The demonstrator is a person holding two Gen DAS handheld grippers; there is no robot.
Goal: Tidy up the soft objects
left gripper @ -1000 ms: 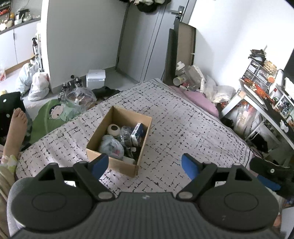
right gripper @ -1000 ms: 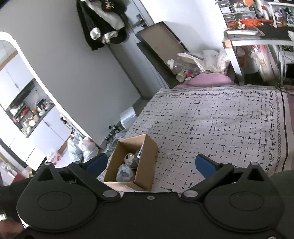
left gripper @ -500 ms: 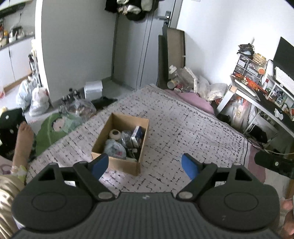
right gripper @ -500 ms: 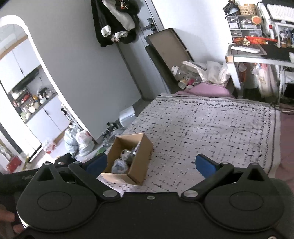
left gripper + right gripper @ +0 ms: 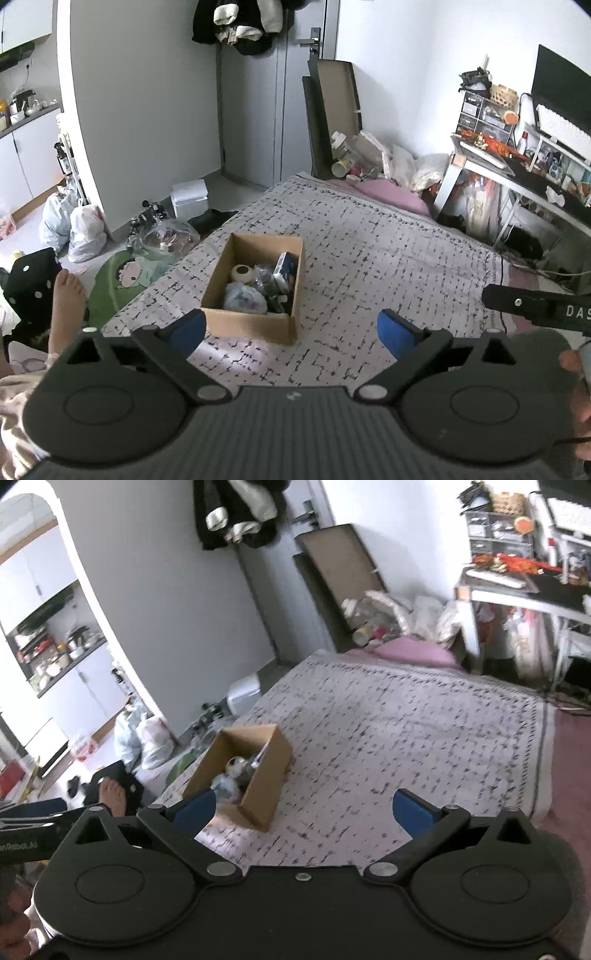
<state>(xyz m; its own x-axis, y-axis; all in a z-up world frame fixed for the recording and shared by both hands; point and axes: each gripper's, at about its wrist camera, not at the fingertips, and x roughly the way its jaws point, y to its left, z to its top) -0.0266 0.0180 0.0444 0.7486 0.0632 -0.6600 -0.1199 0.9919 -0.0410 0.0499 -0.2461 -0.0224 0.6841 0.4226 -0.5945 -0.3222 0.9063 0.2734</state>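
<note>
An open cardboard box [image 5: 255, 325] stands on a pale patterned bedspread [image 5: 388, 258]. It holds several small items, among them a white roll [image 5: 242, 274], a crumpled plastic bag [image 5: 243, 300] and a blue-and-white packet [image 5: 285, 271]. My left gripper [image 5: 291, 329] hovers short of the box, its jaws opening with nothing between them. In the right wrist view the same box [image 5: 266, 775] lies ahead to the left, and my right gripper [image 5: 304, 810] stands open and empty above the bedspread [image 5: 406, 731]. The right gripper's body shows at the left wrist view's right edge.
A person's bare foot [image 5: 68, 295] rests at the bed's left side. On the floor beyond are plastic bags [image 5: 81, 229], a white bin [image 5: 189, 197] and a green cushion [image 5: 125, 277]. A cluttered desk [image 5: 517, 166] stands at the right, a pink pillow [image 5: 388, 192] at the far end.
Both views have drawn back and tilted up, so the box looks farther off and more of the door and wall shows. The left jaws stand slightly wider.
</note>
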